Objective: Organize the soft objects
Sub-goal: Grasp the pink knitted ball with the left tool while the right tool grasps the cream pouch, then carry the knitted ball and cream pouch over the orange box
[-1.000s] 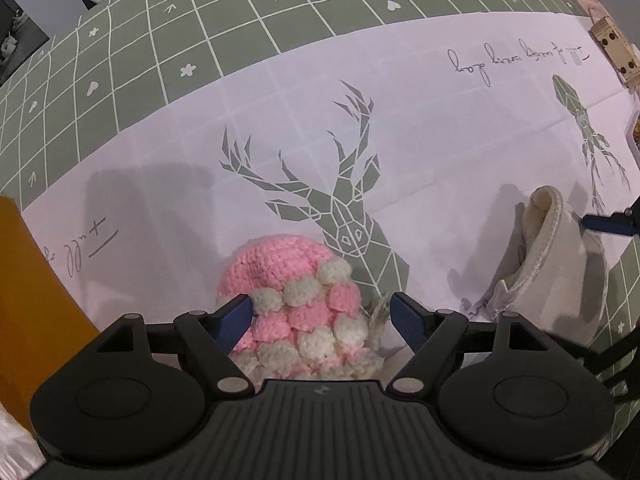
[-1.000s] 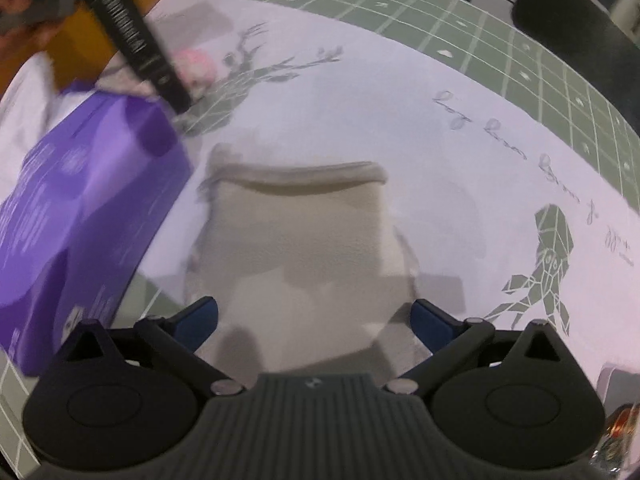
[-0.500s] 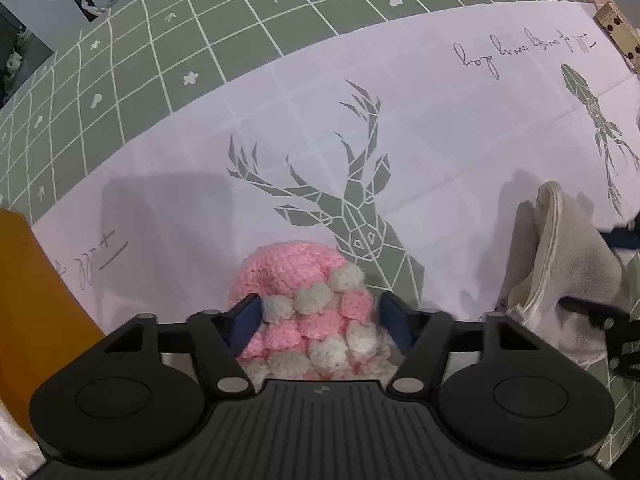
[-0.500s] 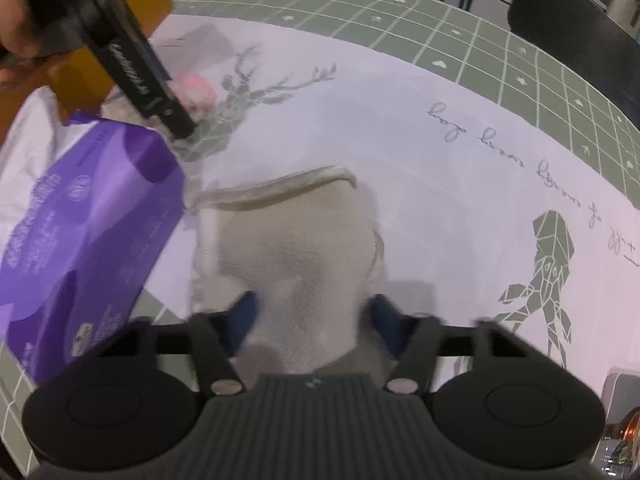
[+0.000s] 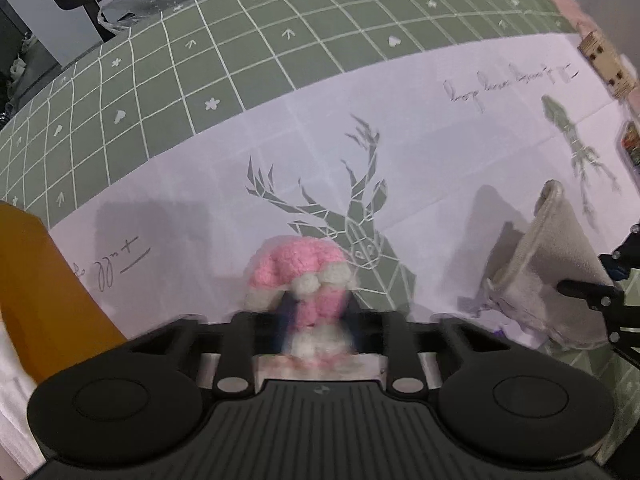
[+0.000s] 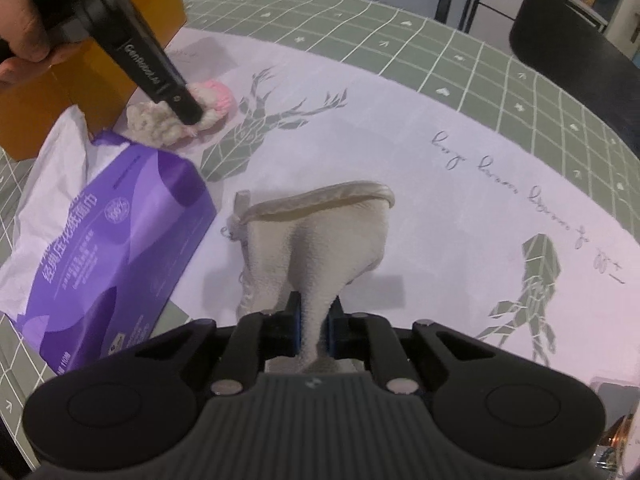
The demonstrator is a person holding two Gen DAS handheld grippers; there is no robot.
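A pink and white crocheted hat [image 5: 304,276] lies on the pale deer-print cloth [image 5: 200,208]. My left gripper [image 5: 318,316] points down at it, jaws closing and squeezing its bobbled middle. The right wrist view shows the same hat [image 6: 204,108] under the left gripper's black body [image 6: 152,76], held by a person's hand [image 6: 20,36]. A beige fabric pouch [image 6: 320,232] is pinched and bunched between the closing jaws of my right gripper [image 6: 314,328]. That pouch [image 5: 560,264] also appears at the right of the left wrist view.
An orange box [image 6: 100,68] stands at the left behind the hat. A purple tissue pack [image 6: 116,248] on white plastic lies left of the pouch. The green grid tablecloth [image 5: 280,40] runs beyond the cloth, with black chairs [image 6: 580,60] past the table edge and a wooden block [image 5: 604,60] far right.
Both grippers went from wide open to squeezed in: the left closed on the crocheted hat, the right on the beige pouch, whose fabric bunched up. Both rose slightly.
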